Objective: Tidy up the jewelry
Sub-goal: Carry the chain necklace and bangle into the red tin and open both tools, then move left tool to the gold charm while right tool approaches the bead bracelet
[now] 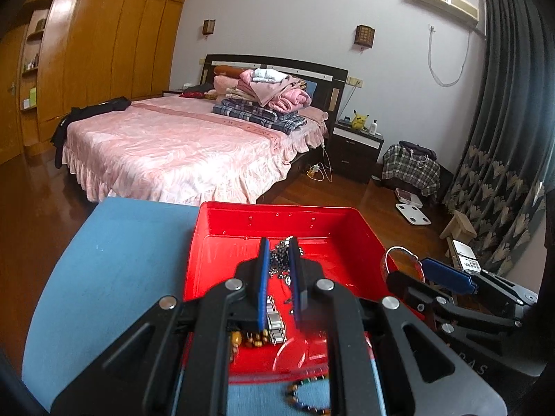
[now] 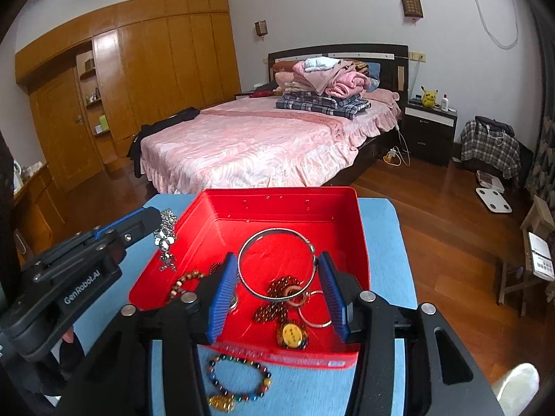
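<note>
A red tray (image 1: 222, 242) (image 2: 360, 242) sits on a blue table top (image 1: 114, 260) (image 2: 388, 242). My left gripper (image 1: 280, 253) (image 2: 158, 222) is shut on a silver chain necklace (image 1: 281, 260) (image 2: 166, 239), which dangles over the tray's left side. My right gripper (image 2: 277, 270) (image 1: 409, 270) is shut on a silver bangle (image 2: 277, 263) (image 1: 399, 253), held across its width above the tray. In the tray lie a brown bead bracelet (image 2: 184, 282), dark red beads (image 2: 277, 298), a gold pendant (image 2: 291, 334), a thin ring (image 2: 314, 315) and a metal watch band (image 1: 275, 326). A multicolour bead bracelet (image 2: 239, 378) (image 1: 305, 391) lies on the table in front of the tray.
The table ends just past the tray, with wooden floor (image 2: 433, 208) beyond. A pink bed (image 2: 260, 145) with folded clothes stands behind, a wardrobe (image 2: 156, 69) at the left, and a nightstand (image 2: 430, 131) and small stool (image 2: 534, 242) at the right.
</note>
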Demonstrator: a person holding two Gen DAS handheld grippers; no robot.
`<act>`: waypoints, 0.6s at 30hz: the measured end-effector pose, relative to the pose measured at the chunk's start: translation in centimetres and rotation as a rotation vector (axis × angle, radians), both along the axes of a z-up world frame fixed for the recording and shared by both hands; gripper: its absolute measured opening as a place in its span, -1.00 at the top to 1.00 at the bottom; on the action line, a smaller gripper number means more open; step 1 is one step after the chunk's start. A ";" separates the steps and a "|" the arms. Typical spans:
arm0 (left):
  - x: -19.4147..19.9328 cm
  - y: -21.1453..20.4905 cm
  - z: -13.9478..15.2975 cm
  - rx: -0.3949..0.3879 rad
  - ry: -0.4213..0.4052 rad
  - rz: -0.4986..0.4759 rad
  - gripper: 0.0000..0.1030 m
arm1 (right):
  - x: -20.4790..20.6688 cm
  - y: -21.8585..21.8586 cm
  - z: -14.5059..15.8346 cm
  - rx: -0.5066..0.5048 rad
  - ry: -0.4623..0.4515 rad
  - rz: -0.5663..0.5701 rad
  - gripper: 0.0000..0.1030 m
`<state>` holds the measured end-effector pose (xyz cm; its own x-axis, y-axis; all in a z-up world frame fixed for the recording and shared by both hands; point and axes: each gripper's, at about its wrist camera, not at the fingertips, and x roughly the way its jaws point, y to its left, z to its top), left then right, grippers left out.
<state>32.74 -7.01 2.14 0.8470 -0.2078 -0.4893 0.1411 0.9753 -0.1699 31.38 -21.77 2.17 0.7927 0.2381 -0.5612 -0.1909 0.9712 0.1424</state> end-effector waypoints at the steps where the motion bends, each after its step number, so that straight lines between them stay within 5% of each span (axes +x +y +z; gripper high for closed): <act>1: 0.5 0.0 -0.2 0.005 0.006 -0.002 0.81 | 0.6 -0.1 -0.3 0.006 -0.001 -0.006 0.07; 4: 1.8 -0.1 -1.1 0.008 0.043 -0.008 0.69 | 2.0 -0.2 -1.1 -0.010 0.022 -0.029 -0.20; 7: 1.8 0.5 -1.4 -0.001 0.056 0.002 0.14 | 1.8 -0.6 -1.4 -0.020 0.013 -0.038 -0.35; 9: 1.4 0.9 -1.5 0.010 0.047 0.007 0.12 | 0.9 -1.0 -1.5 -0.018 -0.008 -0.060 -0.61; 11: 0.4 1.4 -1.7 0.011 0.047 0.016 -0.12 | 0.2 -1.4 -1.5 -0.009 -0.019 -0.067 -0.68; 18: -4.2 2.7 -2.1 0.051 0.026 0.045 -0.46 | -3.7 -2.2 -2.5 0.026 -0.025 -0.087 -0.82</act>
<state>28.52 -4.33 0.06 0.8420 -0.1440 -0.5199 0.0933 0.9881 -0.1225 27.69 -23.96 -0.34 0.8245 0.1817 -0.5359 -0.1096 0.9804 0.1637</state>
